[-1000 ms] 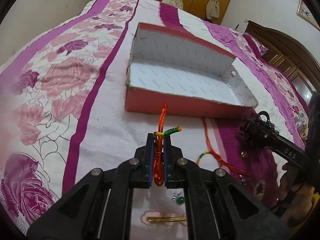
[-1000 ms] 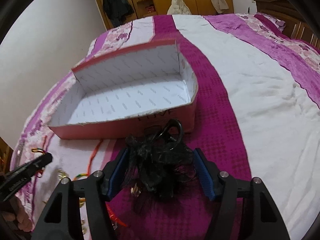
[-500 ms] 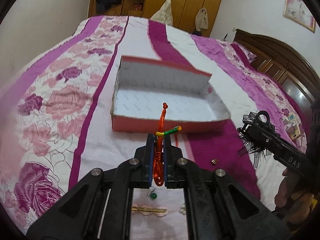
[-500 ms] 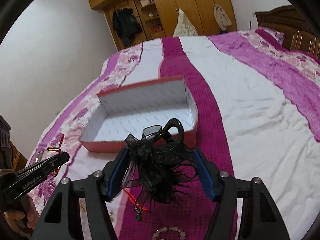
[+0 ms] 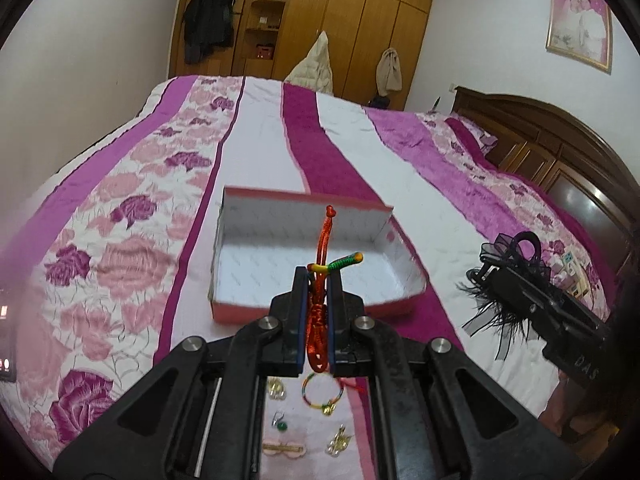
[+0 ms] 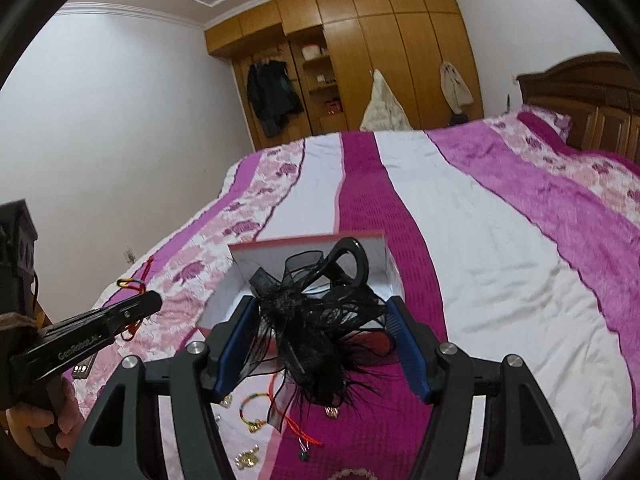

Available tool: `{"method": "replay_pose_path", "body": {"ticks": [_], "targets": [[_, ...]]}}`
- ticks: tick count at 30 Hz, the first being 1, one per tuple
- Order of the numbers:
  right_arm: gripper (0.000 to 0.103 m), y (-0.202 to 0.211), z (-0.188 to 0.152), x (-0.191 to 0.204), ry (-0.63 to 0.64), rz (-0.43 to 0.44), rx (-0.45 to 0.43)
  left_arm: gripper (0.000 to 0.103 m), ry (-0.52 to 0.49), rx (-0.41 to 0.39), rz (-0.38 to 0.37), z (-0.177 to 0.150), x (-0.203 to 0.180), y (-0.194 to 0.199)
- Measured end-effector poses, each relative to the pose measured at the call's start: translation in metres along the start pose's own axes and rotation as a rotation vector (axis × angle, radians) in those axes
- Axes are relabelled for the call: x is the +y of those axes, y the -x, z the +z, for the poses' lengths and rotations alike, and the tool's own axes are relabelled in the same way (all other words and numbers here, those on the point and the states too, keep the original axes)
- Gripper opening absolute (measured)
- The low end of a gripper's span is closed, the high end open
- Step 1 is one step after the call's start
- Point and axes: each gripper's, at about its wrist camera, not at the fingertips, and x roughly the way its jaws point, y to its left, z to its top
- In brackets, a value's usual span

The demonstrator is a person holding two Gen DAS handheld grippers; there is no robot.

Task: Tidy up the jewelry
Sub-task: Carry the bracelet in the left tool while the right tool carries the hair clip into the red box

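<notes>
My left gripper (image 5: 318, 280) is clenched on a red cord (image 5: 323, 240), its knotted tail standing up beyond the tips and a green-and-yellow wrapped end jutting to the right. My right gripper (image 6: 320, 312) is closed on a black hair clip (image 6: 316, 316), a bundle of net, ribbon and feathers with a glossy loop on top. Both are carried above the bed (image 5: 352, 152), short of the box (image 5: 236, 292), which lies open and looks empty.

Risks, as I judge them: the cord is thin and slick, so a tilt could let it slide out and fall short of the box. The clip is gripped mostly by soft trim; it may sag or twist, and the feathers could snag on the pads at release. With both hands converging on one box, the cord might tangle in the net.

More pieces lie on the bed below: a bead ring (image 5: 322, 394), a green-stone earring (image 5: 280, 426), gold trinkets (image 5: 339, 442) and a flat hairpin (image 5: 282, 448).
</notes>
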Motion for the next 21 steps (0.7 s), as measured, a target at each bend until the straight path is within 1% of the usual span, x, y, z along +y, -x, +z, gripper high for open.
{"method": "replay_pose_path", "body": {"ticks": [6, 11, 16, 21], "targets": [[0.068, -0.005, 0.02, 0.006, 0.012, 0.008, -0.039, 0.0, -0.001, -0.024, -0.002, 0.02, 0.0, -0.009], [0.068, -0.019, 0.033, 0.006, 0.017, 0.004, -0.045, 0.0, -0.017, -0.036, 0.007, 0.033, -0.001, -0.021], [0.068, -0.044, 0.038, 0.007, 0.026, -0.002, -0.015, 0.0, -0.042, -0.015, 0.028, 0.044, -0.003, -0.042], [0.068, -0.079, 0.043, 0.005, 0.017, -0.005, 0.032, 0.0, -0.043, 0.012, 0.042, 0.054, 0.001, -0.067]]}}
